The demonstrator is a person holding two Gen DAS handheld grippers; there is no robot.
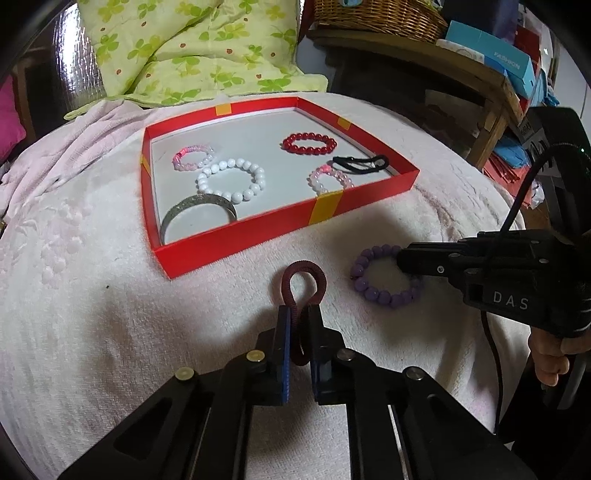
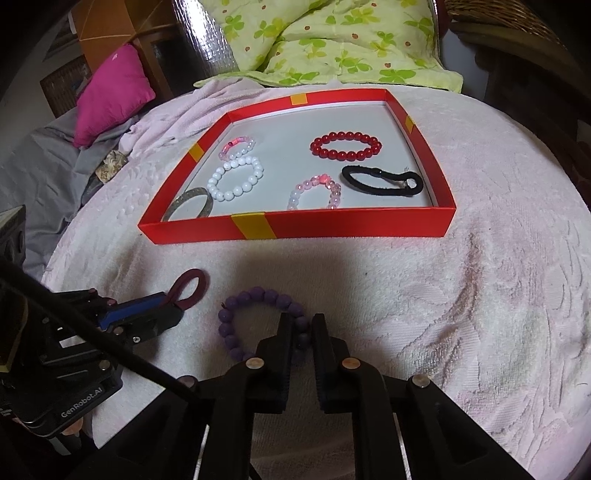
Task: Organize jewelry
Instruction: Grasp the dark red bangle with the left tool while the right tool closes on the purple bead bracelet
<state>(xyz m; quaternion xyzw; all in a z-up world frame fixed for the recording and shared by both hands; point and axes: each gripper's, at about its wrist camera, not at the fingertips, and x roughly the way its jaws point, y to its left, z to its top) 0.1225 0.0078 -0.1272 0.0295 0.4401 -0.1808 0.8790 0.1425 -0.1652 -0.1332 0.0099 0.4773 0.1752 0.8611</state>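
My left gripper [image 1: 299, 314] is shut on a dark red hair tie [image 1: 303, 282], just above the pale blanket in front of the red tray [image 1: 258, 229]; it also shows in the right wrist view [image 2: 192, 286]. My right gripper [image 2: 302, 323] is shut on a purple bead bracelet [image 2: 255, 299], which lies on the blanket right of the hair tie [image 1: 373, 291]. The tray holds a red bead bracelet [image 1: 309, 142], a white bead bracelet [image 1: 231, 179], two pink bead bracelets [image 1: 192, 157] [image 1: 328, 177], a black hair tie [image 1: 360, 162] and a silver bangle [image 1: 197, 210].
A green patterned pillow [image 1: 192, 48] lies behind the tray. A wooden shelf with boxes [image 1: 487, 74] and a wicker basket [image 1: 376, 14] stand at the back right. A magenta cushion [image 2: 110, 92] lies at the left.
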